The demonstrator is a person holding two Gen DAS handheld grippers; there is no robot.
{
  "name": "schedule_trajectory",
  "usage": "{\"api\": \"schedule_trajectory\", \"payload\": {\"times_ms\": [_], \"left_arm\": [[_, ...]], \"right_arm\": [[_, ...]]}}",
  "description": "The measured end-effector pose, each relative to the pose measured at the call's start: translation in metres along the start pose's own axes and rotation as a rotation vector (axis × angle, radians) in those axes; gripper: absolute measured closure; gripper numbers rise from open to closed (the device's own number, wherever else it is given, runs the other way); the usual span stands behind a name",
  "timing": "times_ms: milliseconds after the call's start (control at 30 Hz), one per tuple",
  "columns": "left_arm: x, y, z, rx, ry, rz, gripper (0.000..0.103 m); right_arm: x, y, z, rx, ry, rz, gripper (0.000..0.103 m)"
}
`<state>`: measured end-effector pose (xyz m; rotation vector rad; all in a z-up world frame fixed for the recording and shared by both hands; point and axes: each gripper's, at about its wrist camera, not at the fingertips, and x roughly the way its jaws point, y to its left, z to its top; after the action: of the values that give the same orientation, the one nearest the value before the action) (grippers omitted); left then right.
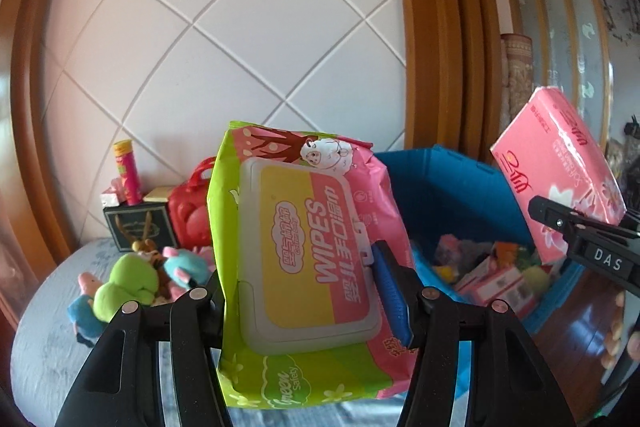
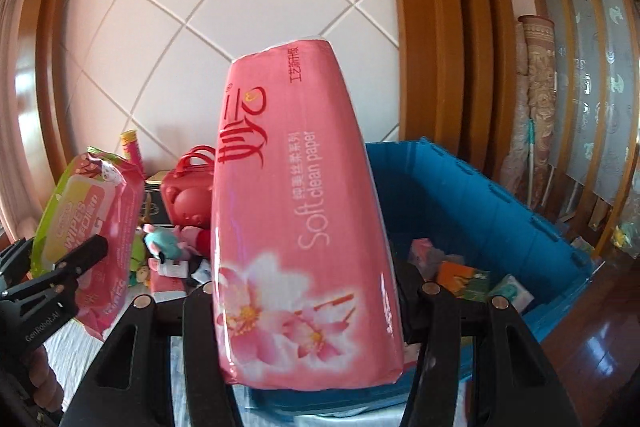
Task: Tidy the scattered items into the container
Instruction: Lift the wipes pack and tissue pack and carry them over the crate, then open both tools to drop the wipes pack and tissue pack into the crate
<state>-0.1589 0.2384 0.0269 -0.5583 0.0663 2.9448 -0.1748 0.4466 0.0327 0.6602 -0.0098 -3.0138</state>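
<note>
The pack of wipes (image 1: 304, 251) was clamped between the fingers of the left gripper (image 1: 308, 303) and was held up in the air, just left of the blue bin (image 1: 452, 183). The pink tissue pack (image 2: 296, 223) was squeezed the same way by the right gripper (image 2: 308, 307), near the bin's left wall. Small packets (image 2: 464, 275) were already lying inside, but lots of room was left. To do this step well, each pack should be carried over the rim first and only then let go, low down. The two packs should be kept apart. Soft toys (image 1: 132, 287) were left on the bed (image 1: 44, 327).
</note>
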Motion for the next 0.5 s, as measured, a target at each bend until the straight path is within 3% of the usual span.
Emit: {"api": "schedule_trajectory", "payload": {"times_ms": [167,300,500], "left_arm": [[0.028,-0.084,0.014,0.014,0.049,-0.035,0.046],[0.051,-0.135,0.017,0.050,0.112,-0.038,0.046],[0.079,-0.168,0.014,0.069,0.166,-0.013,0.045]], "right_arm": [[0.027,-0.080,-0.002,0.004,0.062,-0.029,0.051],[0.047,-0.112,-0.003,0.010,0.093,-0.005,0.051],[0.057,-0.137,-0.006,0.022,0.114,0.022,0.051]]}}
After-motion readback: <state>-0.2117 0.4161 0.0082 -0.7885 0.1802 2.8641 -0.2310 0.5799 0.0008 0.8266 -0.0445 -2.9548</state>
